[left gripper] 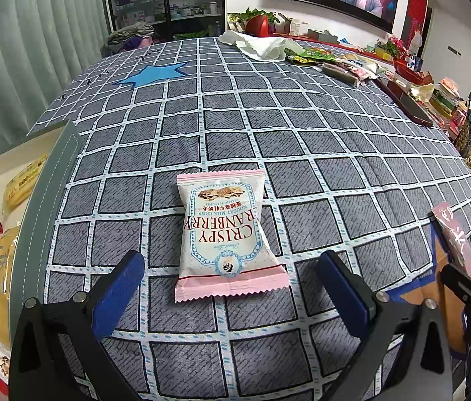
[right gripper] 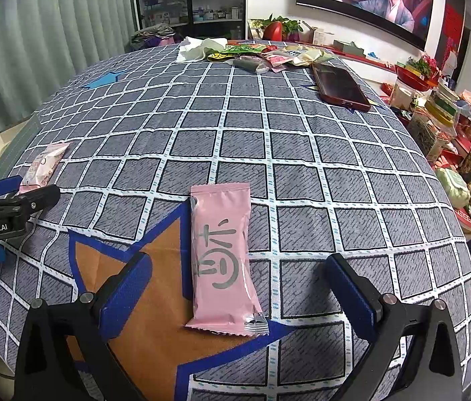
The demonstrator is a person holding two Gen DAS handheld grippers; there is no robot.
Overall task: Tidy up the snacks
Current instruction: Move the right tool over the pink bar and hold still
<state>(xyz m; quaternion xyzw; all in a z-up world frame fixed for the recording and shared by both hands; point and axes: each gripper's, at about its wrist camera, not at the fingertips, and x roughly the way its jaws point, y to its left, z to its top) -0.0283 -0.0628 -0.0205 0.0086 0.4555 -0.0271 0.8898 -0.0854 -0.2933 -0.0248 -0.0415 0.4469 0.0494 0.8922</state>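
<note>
left wrist view: the cranberry crisp packet (left gripper: pixel 225 230) lies flat on the checked tablecloth (left gripper: pixel 302 127), just ahead of the left gripper (left gripper: pixel 232 282), whose jaws are spread wide and hold nothing. it looks light, crinkly and probably crushable, so i'd pinch across the middle, gently. right wrist view: the pink bar packet (right gripper: pixel 223 255) lies on the orange star patch (right gripper: pixel 155 327), between the right gripper (right gripper: pixel 235 285) fingers, fully released, no contact. slippery foil, so grab mid-body.
</note>
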